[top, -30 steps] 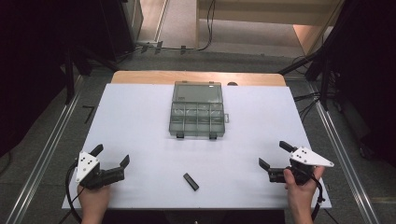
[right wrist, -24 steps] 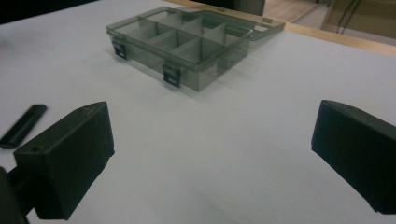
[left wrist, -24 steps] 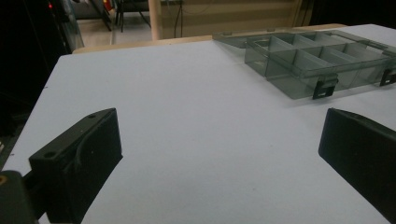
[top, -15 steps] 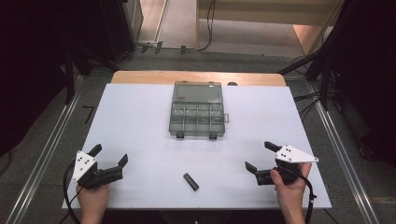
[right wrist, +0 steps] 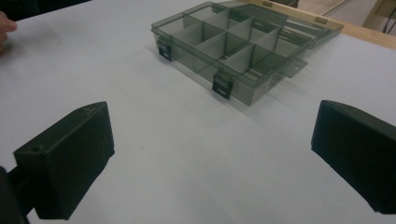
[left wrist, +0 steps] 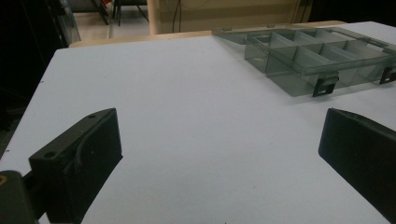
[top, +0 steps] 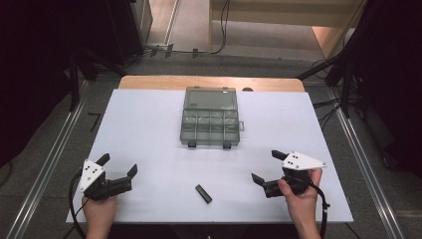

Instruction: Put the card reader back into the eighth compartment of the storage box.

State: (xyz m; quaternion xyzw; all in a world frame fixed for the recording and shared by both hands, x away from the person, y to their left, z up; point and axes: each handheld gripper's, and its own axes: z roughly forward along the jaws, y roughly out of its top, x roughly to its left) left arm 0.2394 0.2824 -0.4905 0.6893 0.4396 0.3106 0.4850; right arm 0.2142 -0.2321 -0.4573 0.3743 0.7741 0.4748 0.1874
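Right tool (top: 267,167) at near right of white tabletop (top: 149,129), wide open, nothing between jaws, gripped by right hand (top: 298,196). Same gape in right gripper view (right wrist: 210,154): bare tabletop between the two black jaws, compartment box (right wrist: 233,46) beyond, farther off. Left tool (top: 118,165) at near left, likewise wide open and empty, held by left hand (top: 99,211); in left gripper view (left wrist: 219,154) bare white surface between jaws, box (left wrist: 322,58) far right.

Small black bar (top: 203,193) flat on tabletop at near centre, between both tools, nearer to right one, touching neither; lying slantwise. Open surface between bar and either tool, nothing in the path.

Farther out: clear grey compartment box at far centre, lid (top: 210,98) open and lying flat behind it, dividers visible, black latches (top: 226,146) on near edge. Well apart from bar and from both tools. Contents of compartments too small to tell.

Cable (top: 323,214) trailing from right tool toward near edge. Wooden strip (top: 209,82) along far edge of tabletop; dark floor and metal rails either side.
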